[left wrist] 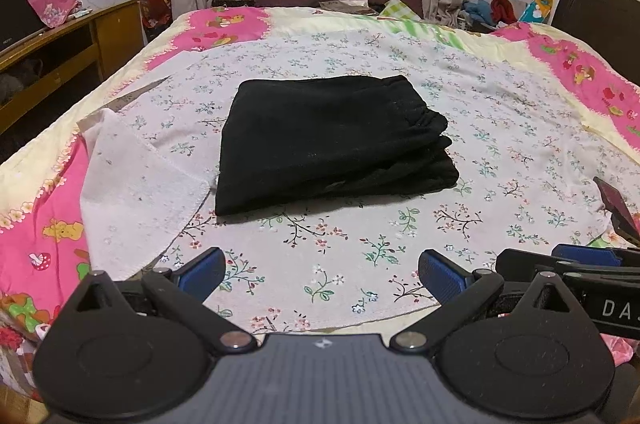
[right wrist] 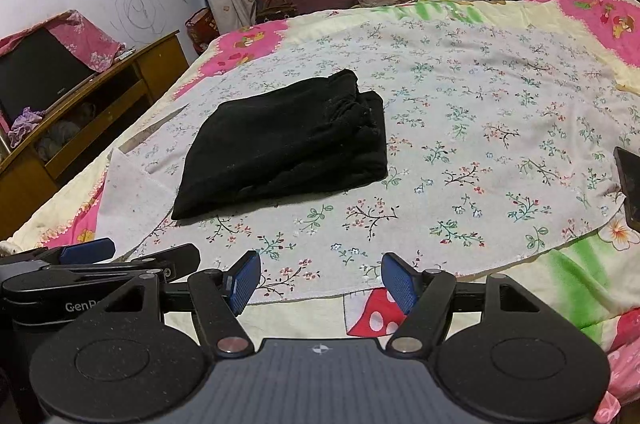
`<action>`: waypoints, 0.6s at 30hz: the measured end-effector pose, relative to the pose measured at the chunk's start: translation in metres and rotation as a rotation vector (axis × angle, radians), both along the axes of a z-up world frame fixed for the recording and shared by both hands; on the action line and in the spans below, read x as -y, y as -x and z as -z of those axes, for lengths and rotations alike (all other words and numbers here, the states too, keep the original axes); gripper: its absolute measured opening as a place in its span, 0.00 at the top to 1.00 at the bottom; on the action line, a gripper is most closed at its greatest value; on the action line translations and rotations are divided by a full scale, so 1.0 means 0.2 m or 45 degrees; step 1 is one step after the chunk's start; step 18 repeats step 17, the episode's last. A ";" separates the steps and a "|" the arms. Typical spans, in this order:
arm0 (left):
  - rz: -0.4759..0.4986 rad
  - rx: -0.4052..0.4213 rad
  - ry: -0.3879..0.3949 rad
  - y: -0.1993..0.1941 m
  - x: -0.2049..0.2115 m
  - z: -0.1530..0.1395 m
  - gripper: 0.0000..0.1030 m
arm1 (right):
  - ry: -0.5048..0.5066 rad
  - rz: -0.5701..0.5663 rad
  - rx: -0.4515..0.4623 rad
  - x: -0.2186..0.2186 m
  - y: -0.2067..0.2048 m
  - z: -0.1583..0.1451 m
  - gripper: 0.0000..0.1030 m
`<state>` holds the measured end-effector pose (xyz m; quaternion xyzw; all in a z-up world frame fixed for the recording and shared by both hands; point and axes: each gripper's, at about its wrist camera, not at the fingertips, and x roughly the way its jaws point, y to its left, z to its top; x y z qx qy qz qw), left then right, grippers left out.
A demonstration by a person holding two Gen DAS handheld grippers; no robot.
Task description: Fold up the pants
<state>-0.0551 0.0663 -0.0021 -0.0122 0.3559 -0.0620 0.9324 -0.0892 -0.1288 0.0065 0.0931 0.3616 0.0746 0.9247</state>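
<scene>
Both grippers, left (left wrist: pixel 322 274) and right (right wrist: pixel 320 282), hover spread wide and empty (side by side) before the folded black pants (left wrist: pixel 332 144) on the floral sheet (left wrist: pixel 500 152).

Between the near bed edge and the folded black pants (left wrist: pixel 332 144) the floral sheet (left wrist: pixel 360 244) lies flat and bare, open to a reach from the front. The same sheet runs clear right of the pants and beyond them. A white cloth (left wrist: pixel 132 192) touches their left near corner. A dark flat object (right wrist: pixel 628 184) sits at the right edge.
</scene>
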 end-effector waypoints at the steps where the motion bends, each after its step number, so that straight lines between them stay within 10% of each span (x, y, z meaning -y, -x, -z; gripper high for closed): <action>1: -0.001 0.000 0.001 0.00 0.00 0.00 0.00 | -0.001 0.000 0.000 0.00 0.00 0.00 0.43; 18: -0.008 0.012 -0.007 0.01 0.00 0.00 0.00 | 0.001 0.004 0.005 0.00 0.01 0.00 0.43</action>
